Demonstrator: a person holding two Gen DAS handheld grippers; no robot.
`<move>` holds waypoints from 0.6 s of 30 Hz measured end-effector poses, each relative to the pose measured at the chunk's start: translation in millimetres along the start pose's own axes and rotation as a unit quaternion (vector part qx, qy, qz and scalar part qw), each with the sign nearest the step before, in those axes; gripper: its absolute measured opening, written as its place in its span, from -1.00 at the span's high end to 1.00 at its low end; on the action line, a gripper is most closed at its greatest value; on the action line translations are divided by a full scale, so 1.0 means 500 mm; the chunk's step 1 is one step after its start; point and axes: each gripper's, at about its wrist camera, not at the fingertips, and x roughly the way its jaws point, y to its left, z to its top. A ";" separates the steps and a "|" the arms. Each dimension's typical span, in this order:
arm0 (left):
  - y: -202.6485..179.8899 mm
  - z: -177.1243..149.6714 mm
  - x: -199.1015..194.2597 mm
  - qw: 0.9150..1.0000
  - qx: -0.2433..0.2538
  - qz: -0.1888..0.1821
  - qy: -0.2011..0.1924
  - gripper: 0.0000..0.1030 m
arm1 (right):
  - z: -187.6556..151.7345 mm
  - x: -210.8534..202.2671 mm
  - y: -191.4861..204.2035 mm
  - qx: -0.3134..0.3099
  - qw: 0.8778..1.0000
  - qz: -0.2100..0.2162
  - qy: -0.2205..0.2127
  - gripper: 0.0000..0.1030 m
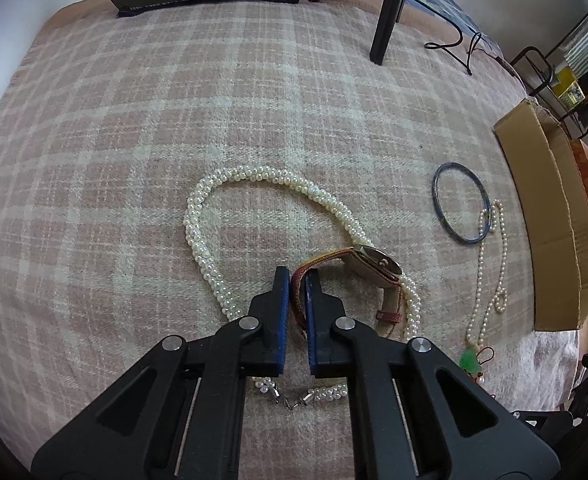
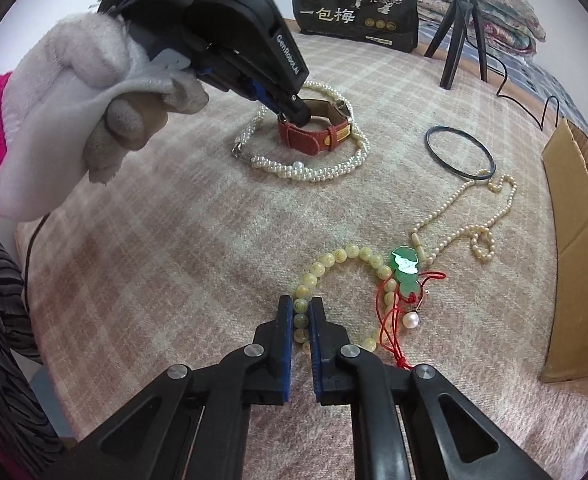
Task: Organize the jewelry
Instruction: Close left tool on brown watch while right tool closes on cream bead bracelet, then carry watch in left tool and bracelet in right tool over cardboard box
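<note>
Both grippers engaged on jewelry, bed surface.
Left gripper (image 1: 298,280) jaws clenched on the watch (image 1: 374,266) strap, inside the pearl rope (image 1: 214,208) loop, likely for lifting clear. Right gripper (image 2: 301,312) jaws clamp the bead bracelet (image 2: 334,258), nearer than the watch; box (image 2: 574,216) waits rightward.

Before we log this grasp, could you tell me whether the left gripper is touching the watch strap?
Touching. In the left wrist view, the left gripper has both blue pads pressed against the red watch strap, no gap visible.
</note>
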 end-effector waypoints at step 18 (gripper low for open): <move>0.025 -0.003 -0.109 0.998 -0.014 -0.015 -0.060 0.89 | 0.030 -0.105 0.011 0.002 0.997 -0.014 -0.079 0.90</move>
